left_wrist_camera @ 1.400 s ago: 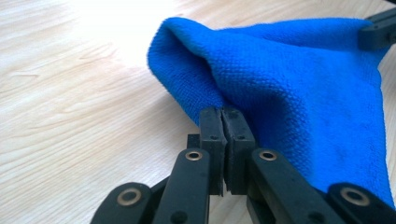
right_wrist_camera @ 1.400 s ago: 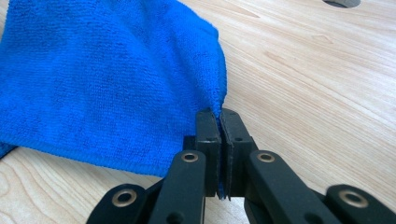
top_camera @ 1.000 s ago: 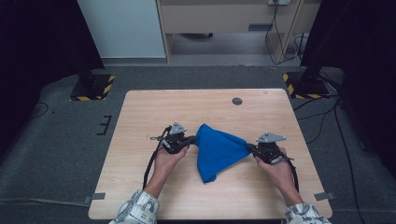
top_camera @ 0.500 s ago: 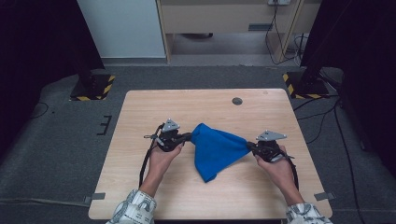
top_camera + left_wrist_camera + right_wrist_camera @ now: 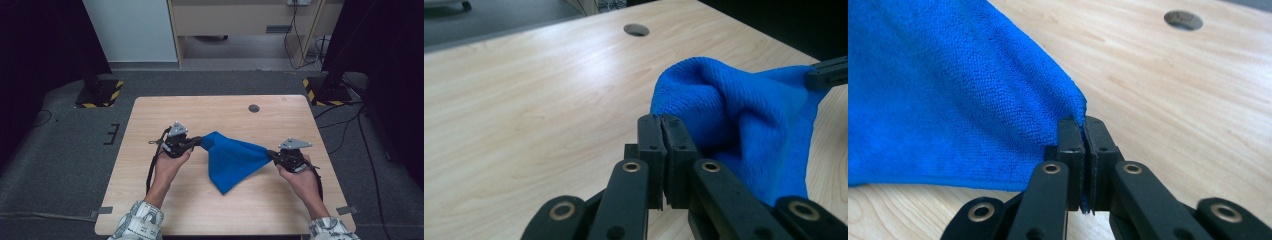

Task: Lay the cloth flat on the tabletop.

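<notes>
Left gripper [image 5: 663, 120]: jaws pressed together, pinching a corner of the blue cloth [image 5: 744, 115]. In the left gripper view the cloth bunches up just right of the jaw tips and runs off behind them; the pinched edge itself is hidden by the jaws, so the bite looks thin but can't be judged exactly. Far end of the cloth meets the other gripper's black tip at the upper right of that view.

Right gripper [image 5: 1083, 122]: jaws clamped on another corner of the cloth [image 5: 948, 90], a sliver of blue showing in the seam between the pads. Cloth spreads left and up from the jaw tips; its lower hem sits just above the counter [image 5: 1198, 100].

High view: left gripper [image 5: 196, 142] and right gripper [image 5: 272, 155] face each other, cloth [image 5: 232, 160] strung between the two sets of jaws, upper edge taut, rest hanging in a point toward the person. The tip seems to touch the counter [image 5: 200, 110]. Round cable hole [image 5: 254, 108] lies beyond the jaws, well apart from the cloth. Both hands grip the gripper bodies; patterned sleeves at the near edge.
</notes>
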A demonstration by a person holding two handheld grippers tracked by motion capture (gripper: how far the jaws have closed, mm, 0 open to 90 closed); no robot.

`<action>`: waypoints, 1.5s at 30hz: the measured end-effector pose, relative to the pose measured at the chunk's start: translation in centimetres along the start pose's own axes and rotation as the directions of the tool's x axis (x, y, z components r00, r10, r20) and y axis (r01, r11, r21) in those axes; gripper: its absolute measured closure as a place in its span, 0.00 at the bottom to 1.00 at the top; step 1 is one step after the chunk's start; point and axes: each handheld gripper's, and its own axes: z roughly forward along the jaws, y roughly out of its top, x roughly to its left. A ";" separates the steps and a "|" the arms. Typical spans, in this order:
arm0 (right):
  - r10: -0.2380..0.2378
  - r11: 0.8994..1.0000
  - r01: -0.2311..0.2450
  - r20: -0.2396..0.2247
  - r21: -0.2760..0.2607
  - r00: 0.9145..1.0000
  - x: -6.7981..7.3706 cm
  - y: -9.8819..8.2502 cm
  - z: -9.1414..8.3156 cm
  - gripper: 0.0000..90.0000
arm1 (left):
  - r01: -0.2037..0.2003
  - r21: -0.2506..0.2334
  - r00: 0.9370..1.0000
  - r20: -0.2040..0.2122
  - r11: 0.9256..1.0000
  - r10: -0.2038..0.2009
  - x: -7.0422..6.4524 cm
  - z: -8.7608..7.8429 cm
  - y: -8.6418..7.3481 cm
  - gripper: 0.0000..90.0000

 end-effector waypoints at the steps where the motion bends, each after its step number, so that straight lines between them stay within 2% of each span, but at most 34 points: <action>1: -0.005 1.000 0.005 -0.002 -0.006 1.000 0.0 0.2 -0.1 0.98 | -0.002 -0.008 1.000 -0.003 1.000 0.002 0.0 -0.2 0.4 0.98; 3: -0.005 1.000 0.005 -0.004 -0.013 1.000 0.1 0.4 -0.3 0.97 | -0.004 -0.012 1.000 -0.003 1.000 0.004 0.0 -0.3 0.7 0.98; 5: -0.008 1.000 0.008 -0.006 -0.004 1.000 0.2 0.2 -0.4 0.97 | -0.030 0.011 1.000 -0.003 0.999 0.030 0.0 -0.3 0.9 0.98; 6: -0.008 1.000 0.008 -0.006 -0.004 1.000 0.2 0.2 -0.4 0.97 | -0.030 0.011 1.000 -0.003 0.999 0.030 0.0 -0.3 0.9 0.98; 8: -0.025 0.999 0.026 -0.010 0.038 1.000 0.1 -0.7 -0.1 0.97 | -0.024 0.040 1.000 -0.013 0.999 0.024 0.5 0.1 0.1 0.98; 12: -0.027 0.995 0.029 -0.012 0.100 1.000 -0.3 -1.9 0.6 0.97 | -0.002 0.045 1.000 -0.010 0.999 0.002 0.9 0.4 -0.9 0.98; 14: -0.023 0.995 0.024 -0.009 0.098 1.000 -0.4 -2.0 0.6 0.97 | -0.002 0.051 1.000 -0.008 0.999 0.003 0.9 0.6 -1.2 0.98; 18: -0.011 0.995 0.011 0.006 0.098 1.000 -0.7 -1.9 0.7 0.97 | -0.013 0.062 1.000 -0.009 0.998 0.013 0.8 1.1 -0.8 0.97; 23: -0.013 0.995 0.011 0.015 0.094 1.000 -0.8 -1.8 0.6 0.97 | 0.004 0.068 1.000 -0.016 0.998 -0.003 1.1 1.8 -0.7 0.97; 25: 0.001 0.996 -0.003 0.018 0.087 1.000 -1.0 -1.8 0.6 0.97 | 0.009 0.067 1.000 -0.013 0.998 -0.008 1.2 1.9 -0.8 0.97; 30: -0.012 0.997 0.011 0.013 0.070 1.000 -1.0 -0.8 0.7 0.97 | -0.018 0.065 1.000 -0.009 0.998 0.019 1.0 0.6 -0.9 0.97; 38: -0.020 0.996 0.021 -0.014 0.084 1.000 -1.0 0.4 2.5 0.94 | -0.003 0.073 1.000 -0.018 0.997 0.004 1.7 -1.1 -2.4 0.98; 40: -0.014 0.995 0.016 -0.024 0.098 1.000 -0.9 1.1 3.5 0.84 | 0.003 0.076 1.000 -0.022 0.997 -0.002 2.1 -1.5 -3.0 0.98; 41: -0.014 0.995 0.016 -0.024 0.098 1.000 -0.9 1.1 3.5 0.84 | 0.003 0.076 1.000 -0.022 0.997 -0.002 2.1 -1.5 -3.0 0.98; 42: 0.001 0.995 0.000 -0.016 0.104 1.000 -0.9 1.4 3.7 0.73 | 0.011 0.077 1.000 -0.025 0.997 -0.009 2.4 -1.7 -3.3 0.98; 45: 0.023 0.995 -0.024 0.004 0.095 1.000 -0.8 1.5 3.4 0.63 | 0.009 0.090 1.000 -0.026 0.996 -0.006 2.6 -1.8 -3.7 0.97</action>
